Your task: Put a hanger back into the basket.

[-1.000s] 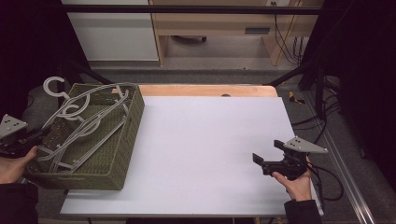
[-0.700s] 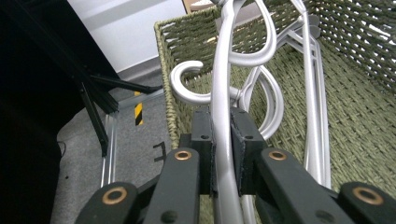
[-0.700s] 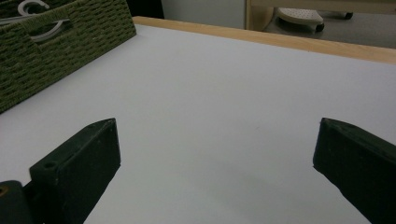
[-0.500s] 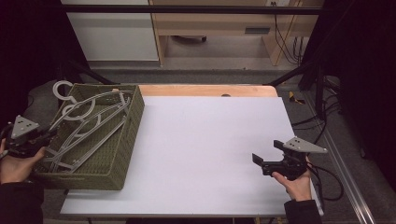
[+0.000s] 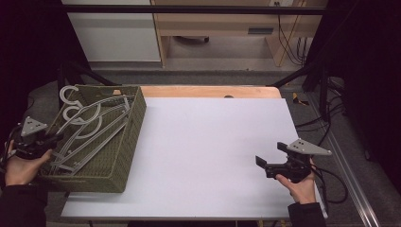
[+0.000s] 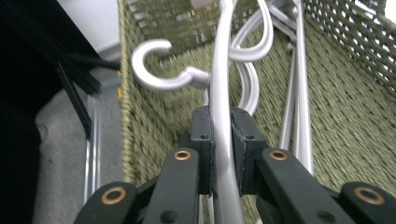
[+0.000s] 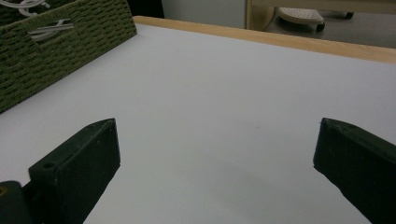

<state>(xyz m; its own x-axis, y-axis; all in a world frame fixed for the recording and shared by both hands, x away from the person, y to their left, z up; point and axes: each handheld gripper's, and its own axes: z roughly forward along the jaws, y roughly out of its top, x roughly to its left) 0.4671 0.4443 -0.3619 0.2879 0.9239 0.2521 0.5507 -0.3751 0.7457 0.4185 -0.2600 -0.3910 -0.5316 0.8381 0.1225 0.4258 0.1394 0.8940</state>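
We wear dark long sleeves [image 5: 21, 205] on both forearms. Our left black two-jaw gripper [image 6: 221, 140] has matte black link arms set with brass-ringed pivots and dark screws. Our right black two-jaw gripper [image 5: 261, 161] carries a grey three-cornered plate on top, and a black cable [image 5: 331, 182] trails from it.

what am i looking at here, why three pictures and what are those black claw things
A person sits at a white table with a hand-held gripper in each hand. The high view looks down from above; the other two come from cameras riding on each gripper, looking along its black fingers. At the table's left stands a woven green basket of white plastic hangers. The left gripper is shut on one hanger inside the basket. The right gripper holds nothing: its fingers stand wide open over the bare tabletop.
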